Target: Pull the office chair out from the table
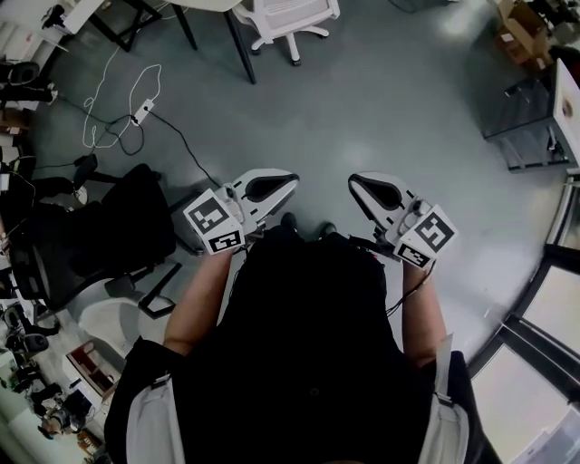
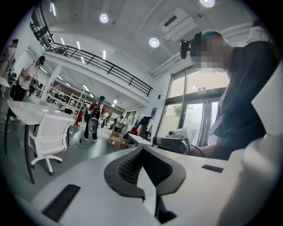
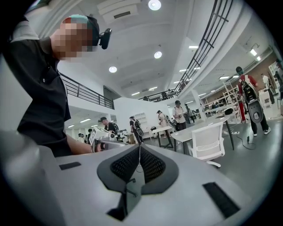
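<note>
Left tongs [image 1: 272, 186] and right tongs [image 1: 373, 190] are closed, empty. Open both, grip far chair [image 1: 285, 18] backrest, pull straight from tabletop [image 2: 26, 112].

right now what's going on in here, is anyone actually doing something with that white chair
A person stands on the open floor with a gripper in each hand, held out in front of the body. The left gripper and the right gripper are both shut and hold nothing. The white office chair sits by the table, well across the floor from both. Nobody is touching it, so the pull has not begun.
</note>
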The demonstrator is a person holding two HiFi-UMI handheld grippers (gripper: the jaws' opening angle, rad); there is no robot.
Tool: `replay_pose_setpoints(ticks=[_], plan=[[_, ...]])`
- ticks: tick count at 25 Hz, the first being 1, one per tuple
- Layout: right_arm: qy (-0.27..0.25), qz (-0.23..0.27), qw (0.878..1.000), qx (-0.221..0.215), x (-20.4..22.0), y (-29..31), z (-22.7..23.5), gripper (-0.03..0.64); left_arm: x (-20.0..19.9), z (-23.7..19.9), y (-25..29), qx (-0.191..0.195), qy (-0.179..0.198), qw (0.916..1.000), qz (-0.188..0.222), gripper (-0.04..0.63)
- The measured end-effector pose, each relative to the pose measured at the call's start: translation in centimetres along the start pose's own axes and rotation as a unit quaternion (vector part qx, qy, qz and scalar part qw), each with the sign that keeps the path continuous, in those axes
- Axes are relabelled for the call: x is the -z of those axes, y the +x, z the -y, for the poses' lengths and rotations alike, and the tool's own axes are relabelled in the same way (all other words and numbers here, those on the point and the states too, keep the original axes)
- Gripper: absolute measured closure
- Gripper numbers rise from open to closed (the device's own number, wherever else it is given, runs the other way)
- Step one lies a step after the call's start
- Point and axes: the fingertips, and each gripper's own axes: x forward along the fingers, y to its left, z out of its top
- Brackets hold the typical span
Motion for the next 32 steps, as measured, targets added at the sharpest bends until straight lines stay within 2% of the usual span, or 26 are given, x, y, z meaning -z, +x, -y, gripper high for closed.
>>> replay_pose_setpoints(ticks=[9,22,32], plan=[[-0.021,-0.023,1.0,-0.001,-0.1,-0.1,0.6,0.597,-0.4,0.1,-0.2,-0.013,0.013,0.9998,-0.002,0.584],[-0.015,-0.034,0.999,-0.007,0.7,-2.2,2.1,0.597,-0.2,1.1,1.5,-0.032,0.007,0.9994,-0.011,0.584],[0.013,-0.032,0.999,0.017,2.3,-2.6,4.1,0.597,0.7,-2.1,1.0,-0.057,-0.011,0.9981,-0.022,0.584]])
